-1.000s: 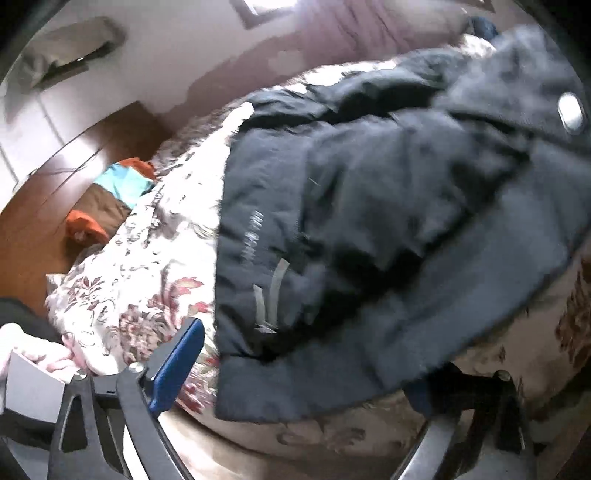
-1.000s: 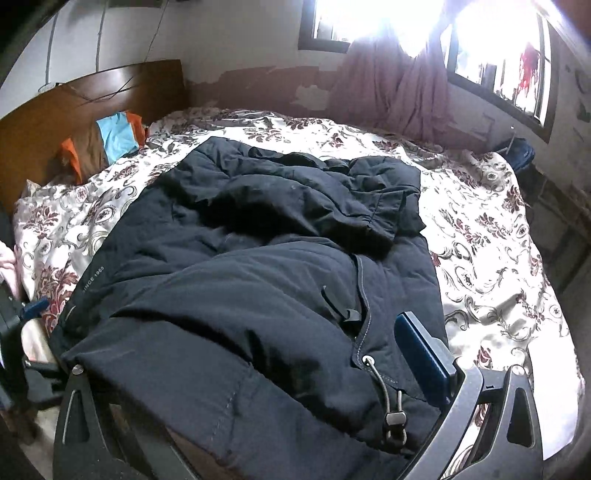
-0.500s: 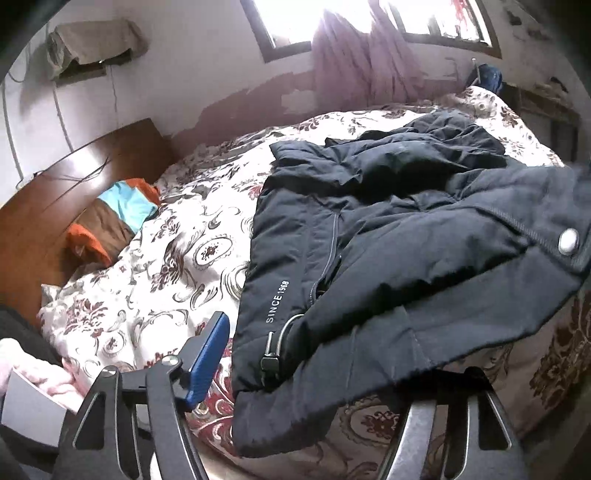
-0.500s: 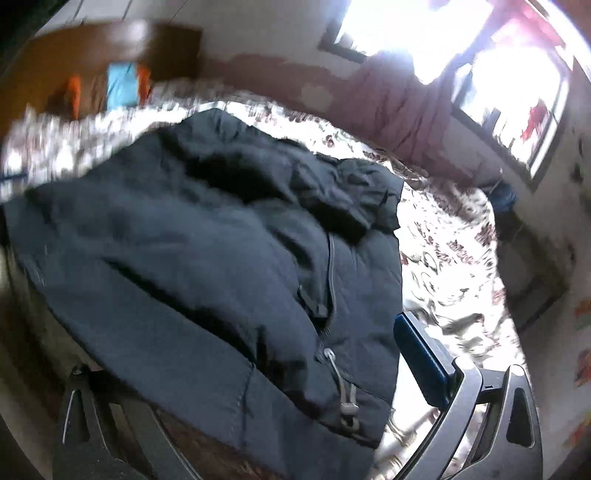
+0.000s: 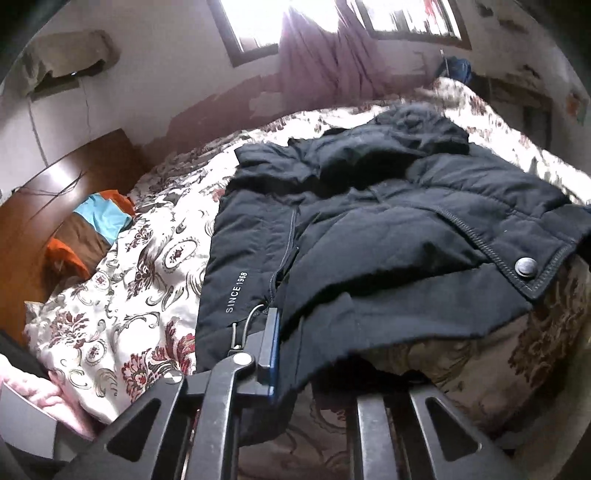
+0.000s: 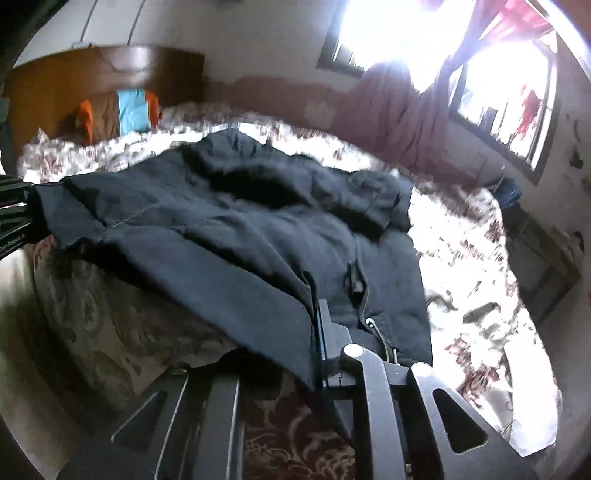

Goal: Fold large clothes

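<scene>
Tools both pitched down toward the near edge of the bed, one at each bottom corner of the jacket hem.

Left tool (image 5: 286, 354): jaws have just closed, now narrow and clamped on the hem of the dark jacket (image 5: 369, 236), right beside the "SINCE 1968" print (image 5: 236, 292) and the drawcord loop (image 5: 248, 325). Blue pad (image 5: 272, 347) presses the fabric edge; the hem drapes over the other finger, which is hidden under the cloth.

Right tool (image 6: 319, 350): jaws have just closed too, narrow, pinching the opposite hem corner next to the zipper pull (image 6: 371, 324). Fabric folds over the left finger there.

Jacket lies spread on the floral bedspread (image 5: 122, 295), collar end toward the window (image 5: 255, 26) and pink curtain (image 5: 314, 62), hem end hanging a little past the bed edge between the two tools. Snap button (image 5: 526, 266) shows on the front flap at right in the left view.

Left tool's frame shows at the far left edge of the right view, on the jacket's far corner. Wooden headboard (image 5: 55, 199) with an orange, brown and blue pillow (image 5: 92, 229) against it, well apart from the jacket.
</scene>
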